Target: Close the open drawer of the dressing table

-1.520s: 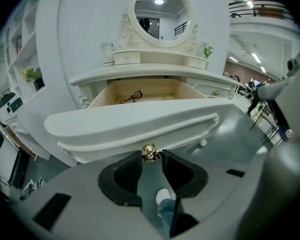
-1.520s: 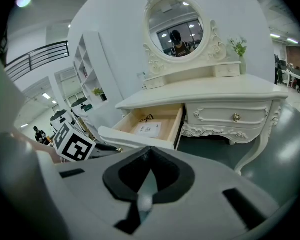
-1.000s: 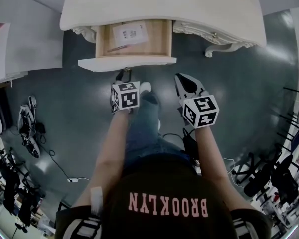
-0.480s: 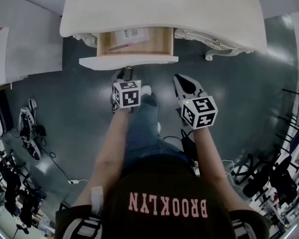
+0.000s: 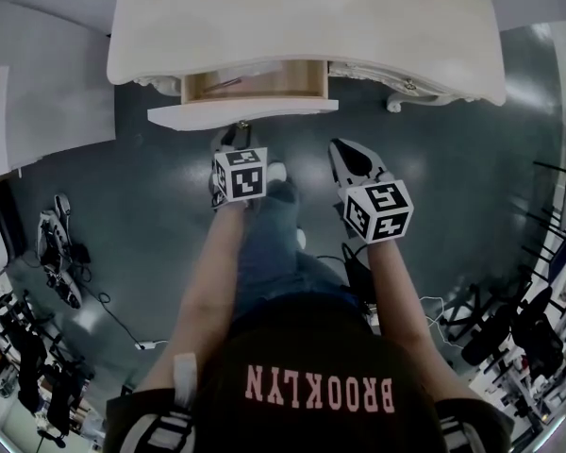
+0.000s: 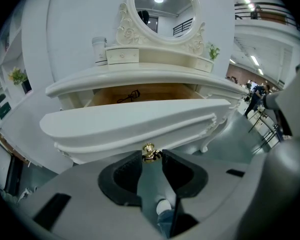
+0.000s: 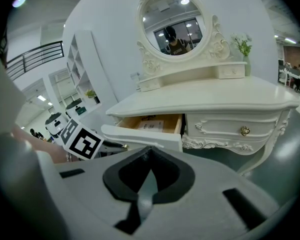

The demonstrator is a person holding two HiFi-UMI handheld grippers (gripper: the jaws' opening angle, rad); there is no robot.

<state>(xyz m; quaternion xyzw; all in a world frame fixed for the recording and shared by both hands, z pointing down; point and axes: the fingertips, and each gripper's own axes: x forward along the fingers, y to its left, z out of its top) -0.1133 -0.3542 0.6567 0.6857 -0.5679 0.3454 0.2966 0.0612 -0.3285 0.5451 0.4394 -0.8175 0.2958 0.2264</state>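
In the head view, the partly open wooden drawer with a cream front sits just ahead of my left gripper, under the cream dressing table's worktop. The left gripper view shows its jaws clamped on the small brass knob, a hold I judge good for pushing the front home. In the right gripper view, my right gripper is closed on nothing, with the drawer ahead to its left; I'd say it is kept clear as a spare.

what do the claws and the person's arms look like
Left claw and right claw: light grey bodies with black padded jaws tapering to a point. Each carries a white cube printed with black square markers. Arms are bare below short black sleeves with white stripes; the black shirt reads BROOKLYN in pink.
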